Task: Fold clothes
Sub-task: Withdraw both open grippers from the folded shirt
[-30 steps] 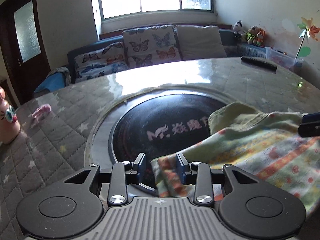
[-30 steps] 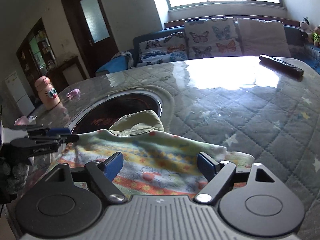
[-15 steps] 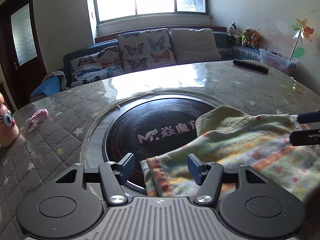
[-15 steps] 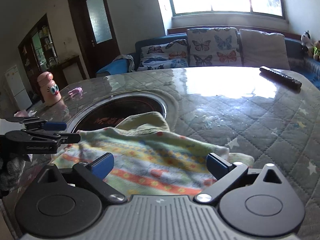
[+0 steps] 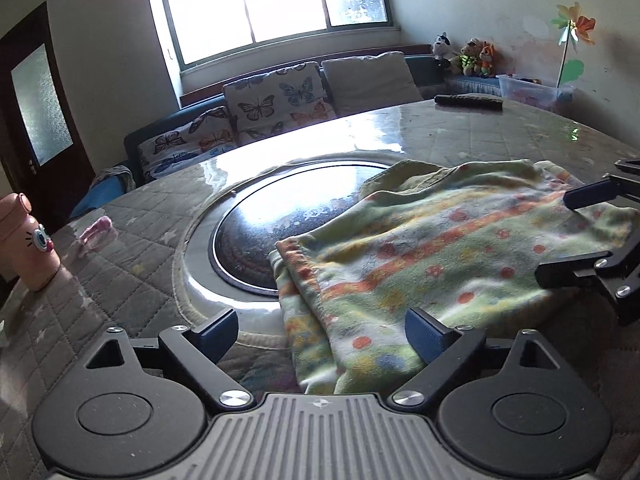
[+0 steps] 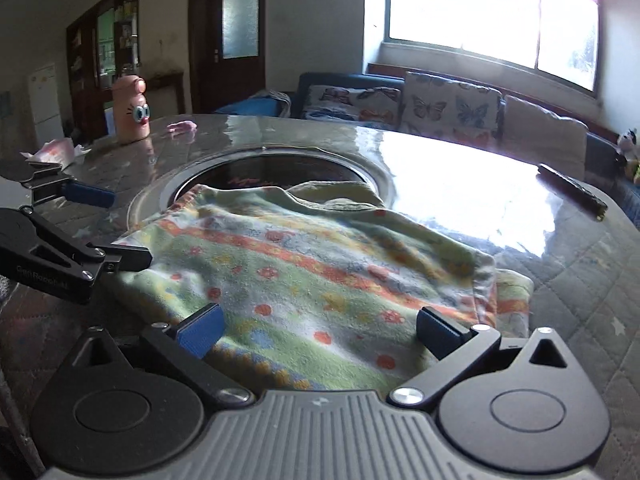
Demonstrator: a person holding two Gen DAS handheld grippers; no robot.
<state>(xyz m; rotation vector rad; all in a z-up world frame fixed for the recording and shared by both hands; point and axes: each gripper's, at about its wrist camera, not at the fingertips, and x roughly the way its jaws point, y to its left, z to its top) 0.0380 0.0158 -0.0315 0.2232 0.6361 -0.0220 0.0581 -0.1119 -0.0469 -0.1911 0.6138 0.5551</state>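
A folded green and yellow garment with orange stripes and red dots (image 5: 432, 248) lies on the round table, partly over the dark centre disc (image 5: 296, 216). It also fills the middle of the right wrist view (image 6: 320, 264). My left gripper (image 5: 322, 330) is open at the garment's left corner and holds nothing. My right gripper (image 6: 320, 328) is open over the garment's near edge and holds nothing. Each gripper shows in the other's view: the right one at the garment's right side (image 5: 592, 236), the left one at its left side (image 6: 96, 228).
The table has a quilted grey cover under glass (image 6: 600, 304). A remote (image 5: 468, 101) lies at the far side. A pink cartoon bottle (image 5: 28, 240) and a small pink object (image 5: 98, 230) stand at the left. A sofa with butterfly cushions (image 5: 276, 100) is behind.
My left gripper let go of the garment's corner and opened wide. Both grippers drew back and tilted, and the garment now lies flat on the table.
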